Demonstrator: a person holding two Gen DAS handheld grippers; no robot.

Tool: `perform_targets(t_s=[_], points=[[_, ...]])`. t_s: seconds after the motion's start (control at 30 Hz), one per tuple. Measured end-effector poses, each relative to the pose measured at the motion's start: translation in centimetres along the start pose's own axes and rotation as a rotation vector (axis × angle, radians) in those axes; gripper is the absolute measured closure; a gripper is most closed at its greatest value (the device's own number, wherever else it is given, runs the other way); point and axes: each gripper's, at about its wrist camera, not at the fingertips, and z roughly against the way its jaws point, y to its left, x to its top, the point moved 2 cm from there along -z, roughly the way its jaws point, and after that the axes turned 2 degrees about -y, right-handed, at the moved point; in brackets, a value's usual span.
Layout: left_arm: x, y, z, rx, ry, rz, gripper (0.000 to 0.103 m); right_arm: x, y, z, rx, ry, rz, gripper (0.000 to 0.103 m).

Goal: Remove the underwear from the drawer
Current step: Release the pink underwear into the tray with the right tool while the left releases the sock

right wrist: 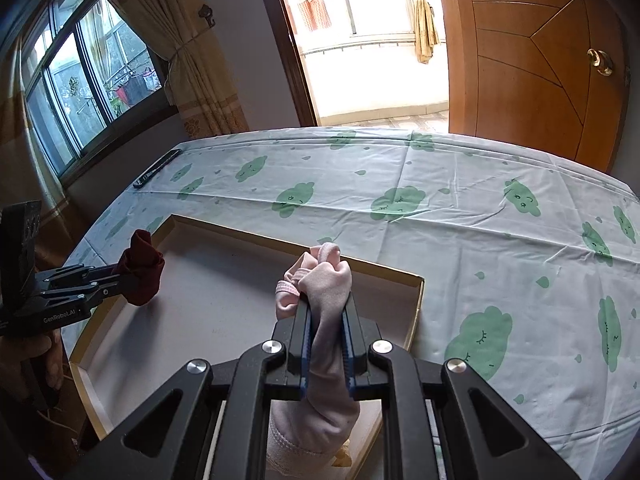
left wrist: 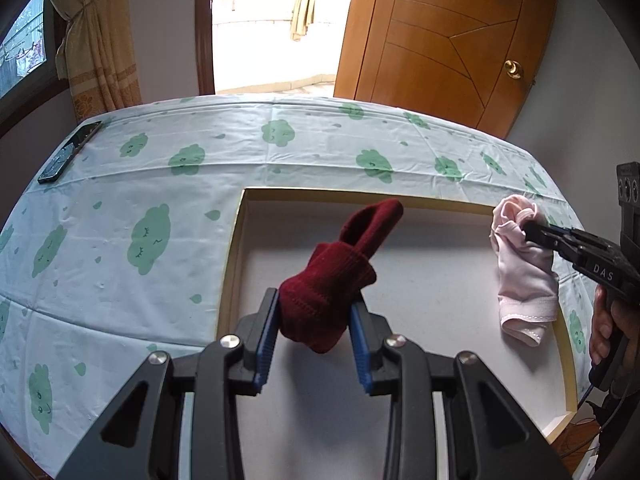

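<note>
Both wrist views look steeply down, close over the shared drawer [left wrist: 236, 248].

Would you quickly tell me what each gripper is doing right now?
Left gripper: closed on the dark red garment.
Right gripper: closed on the pink underwear.

I see a dark phone [left wrist: 70, 152] lying at the worktop's [left wrist: 120, 208] far left corner. Behind stand a wooden door [left wrist: 440, 40] and tied curtains [left wrist: 100, 48].

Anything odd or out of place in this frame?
Nothing damaged or spilled. Both garments are lifted clear: dark red garment in the left gripper, pink underwear in the right gripper. The open white drawer shows nothing else inside. A phone lies near the tablecloth's edge.
</note>
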Motion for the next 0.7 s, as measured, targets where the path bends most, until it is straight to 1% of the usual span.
perform_targets(t_s=[0.13,0.2,0.4,0.43,0.47,0.5,0.57,0.6,0.63,0.67,0.7], points=[[0.6,0.5,-1.0,0.014,0.023,0.004,0.071,0.0,-0.5,-0.5,-0.013,0.005,-0.007,0.089],[0.7,0.9,-1.2,0.011,0.026,0.016,0.071,-0.1,-0.7,-0.8,-0.019,0.009,-0.009,0.089],[1.1,0.7,-1.5,0.026,0.029,0.001,0.070,-0.3,-1.2,-1.3,-0.033,0.021,-0.021,0.088],[1.1,0.7,-1.6,0.027,0.028,0.001,0.069,-0.3,-1.2,-1.3,-0.034,0.022,-0.022,0.088],[1.1,0.7,-1.7,0.031,0.028,-0.003,0.065,-0.3,-1.1,-1.3,-0.036,0.021,-0.022,0.088],[1.2,0.7,-1.8,0.040,0.029,-0.011,0.065,-0.4,-1.1,-1.3,-0.037,0.020,-0.022,0.088],[1.1,0.7,-2.0,0.044,0.031,-0.012,0.060,-0.4,-1.1,-1.2,-0.044,0.017,-0.017,0.084],[1.0,0.6,-2.0,0.040,0.034,-0.014,0.060,-0.5,-1.1,-1.0,-0.050,0.010,-0.016,0.078],[0.9,0.5,-2.1,0.042,0.036,-0.019,0.057,-0.5,-1.1,-0.8,-0.050,0.002,-0.019,0.066],[0.7,0.5,-2.1,0.050,0.036,-0.027,0.051,-0.5,-1.1,-0.5,-0.045,-0.006,-0.023,0.058],[0.6,0.4,-2.0,0.062,0.031,-0.036,0.048,-0.6,-1.1,-0.1,-0.041,-0.015,-0.024,0.044]])
